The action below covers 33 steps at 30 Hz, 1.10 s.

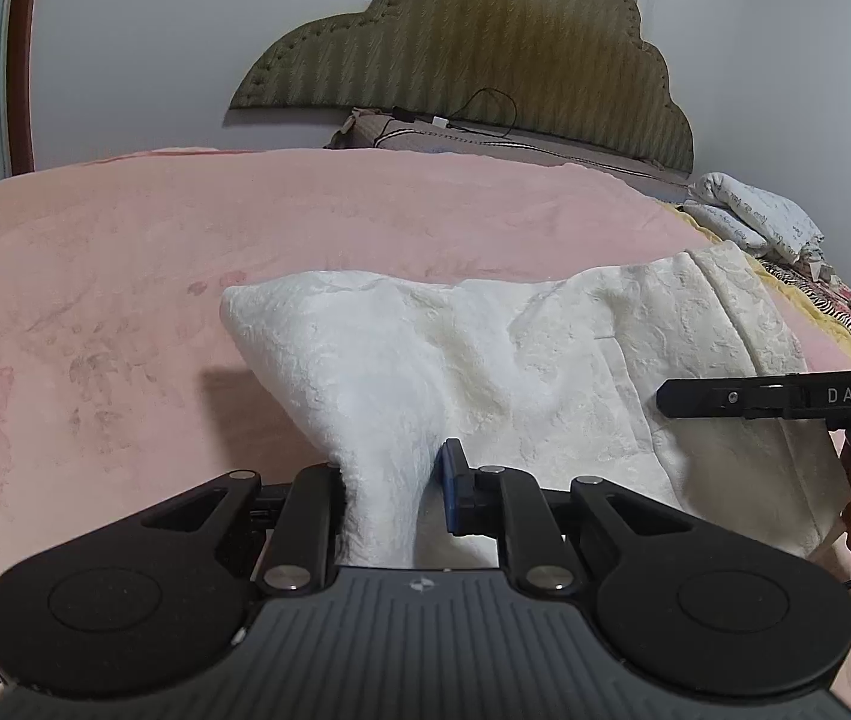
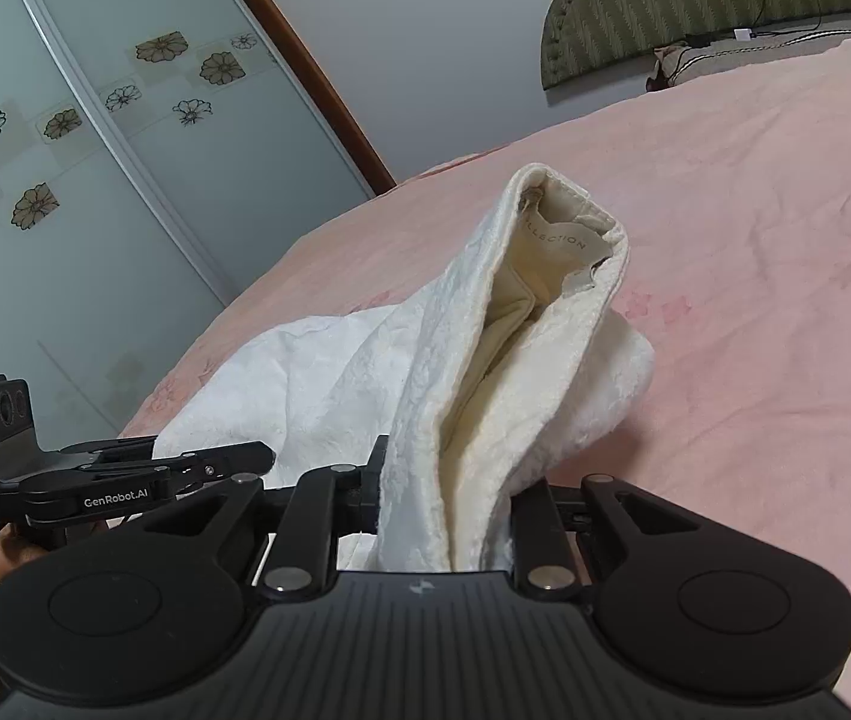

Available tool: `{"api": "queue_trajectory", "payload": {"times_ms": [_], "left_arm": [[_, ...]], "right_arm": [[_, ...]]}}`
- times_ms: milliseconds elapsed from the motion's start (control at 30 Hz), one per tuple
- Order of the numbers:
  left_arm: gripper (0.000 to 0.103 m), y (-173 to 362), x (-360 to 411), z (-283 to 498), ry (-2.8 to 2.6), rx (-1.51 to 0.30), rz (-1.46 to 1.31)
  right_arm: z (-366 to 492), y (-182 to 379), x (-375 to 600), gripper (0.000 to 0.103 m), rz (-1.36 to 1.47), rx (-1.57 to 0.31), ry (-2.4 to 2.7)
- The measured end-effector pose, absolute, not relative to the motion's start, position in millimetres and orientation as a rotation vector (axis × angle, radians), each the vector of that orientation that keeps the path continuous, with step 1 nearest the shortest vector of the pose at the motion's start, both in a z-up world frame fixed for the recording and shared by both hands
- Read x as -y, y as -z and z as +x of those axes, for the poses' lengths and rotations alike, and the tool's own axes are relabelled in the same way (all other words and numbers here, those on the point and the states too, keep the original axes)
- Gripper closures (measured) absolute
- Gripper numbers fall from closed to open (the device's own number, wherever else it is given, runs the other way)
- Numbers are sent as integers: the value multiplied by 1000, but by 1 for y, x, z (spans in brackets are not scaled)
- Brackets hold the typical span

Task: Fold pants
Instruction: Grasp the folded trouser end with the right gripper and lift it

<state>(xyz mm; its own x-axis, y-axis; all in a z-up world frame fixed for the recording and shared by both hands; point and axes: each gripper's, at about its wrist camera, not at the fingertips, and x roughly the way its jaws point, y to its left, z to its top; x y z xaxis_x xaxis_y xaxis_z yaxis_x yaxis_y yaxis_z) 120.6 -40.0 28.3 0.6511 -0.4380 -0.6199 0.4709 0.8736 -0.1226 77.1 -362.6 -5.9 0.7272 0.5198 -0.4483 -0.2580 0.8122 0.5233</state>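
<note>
The white textured pants lie bunched on the pink bed cover. My left gripper is shut on a gathered fold of the pants, which runs between its fingers. My right gripper is shut on the waistband end of the pants, lifted so the waist opening and its label face the camera. The right gripper also shows in the left wrist view at the right edge. The left gripper shows in the right wrist view at the lower left, held by a hand.
A green padded headboard and a pillow with a cable are at the far end of the bed. Folded printed bedding lies at the right. A sliding wardrobe door with flower prints stands beyond the bed.
</note>
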Motion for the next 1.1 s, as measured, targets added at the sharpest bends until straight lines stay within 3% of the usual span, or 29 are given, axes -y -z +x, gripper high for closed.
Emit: {"api": "queue_trajectory", "payload": {"times_ms": [633,900,1100], "left_arm": [[86,-53,14,115,465,-561,94],[85,-67,-7,172,364,-516,156],[83,-53,-12,225,309,-531,187]], "right_arm": [[80,-19,361,84,381,-577,-516],[152,-49,322,84,281,-553,-562],[216,-39,301,84,281,-571,-541]]}}
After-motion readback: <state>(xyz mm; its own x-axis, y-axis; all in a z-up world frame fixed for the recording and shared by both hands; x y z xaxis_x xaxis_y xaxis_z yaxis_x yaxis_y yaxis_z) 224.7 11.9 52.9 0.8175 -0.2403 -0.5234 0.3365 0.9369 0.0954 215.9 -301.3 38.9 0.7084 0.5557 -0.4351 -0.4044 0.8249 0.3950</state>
